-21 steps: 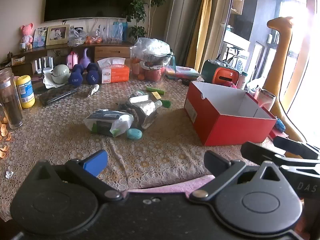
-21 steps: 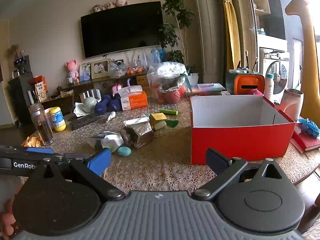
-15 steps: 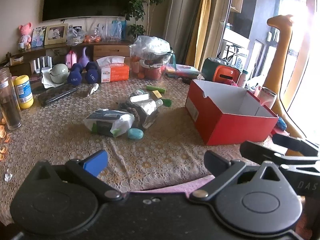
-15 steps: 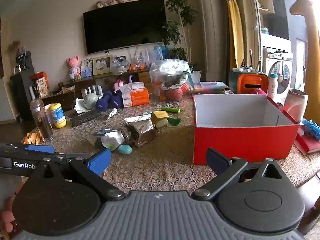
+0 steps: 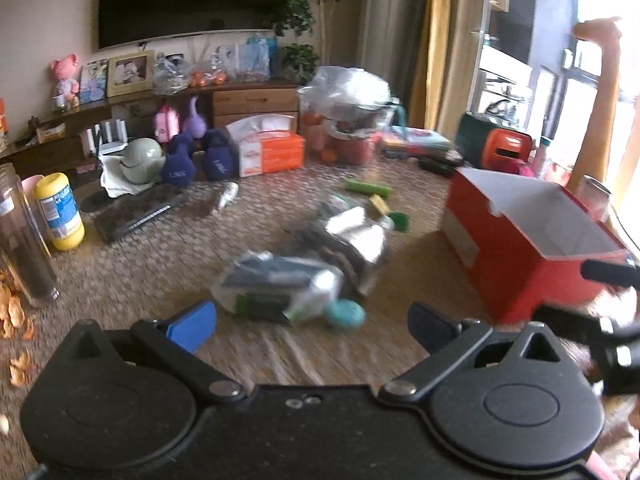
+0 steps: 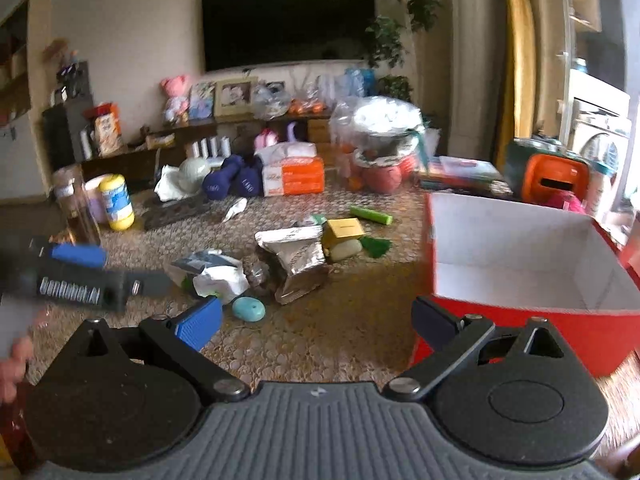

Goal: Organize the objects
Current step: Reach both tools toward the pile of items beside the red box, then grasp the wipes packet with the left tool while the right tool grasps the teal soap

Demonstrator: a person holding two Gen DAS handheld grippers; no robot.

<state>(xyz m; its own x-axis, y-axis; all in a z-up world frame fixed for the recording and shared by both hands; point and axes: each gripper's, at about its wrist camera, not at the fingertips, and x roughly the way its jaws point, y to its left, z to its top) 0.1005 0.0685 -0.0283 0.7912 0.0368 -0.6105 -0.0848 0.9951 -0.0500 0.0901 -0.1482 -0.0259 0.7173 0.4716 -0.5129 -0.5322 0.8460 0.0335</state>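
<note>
Between wide-apart jaws, bare tablecloth (image 6: 320, 344) fronts red box (image 6: 520, 320).

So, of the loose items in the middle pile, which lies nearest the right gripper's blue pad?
The small teal oval soap, just beyond that pad; the foil pouch and yellow box lie farther back.

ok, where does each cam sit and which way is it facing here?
Left wrist: on the left gripper, tilted down across the cluttered table at the white wipes pack; own open fingers show, the right gripper at the edge.
Right wrist: on the right gripper, facing the open red cardboard box; the left gripper and a hand show.
Shared: wipes pack, round teal soap, box.
</note>
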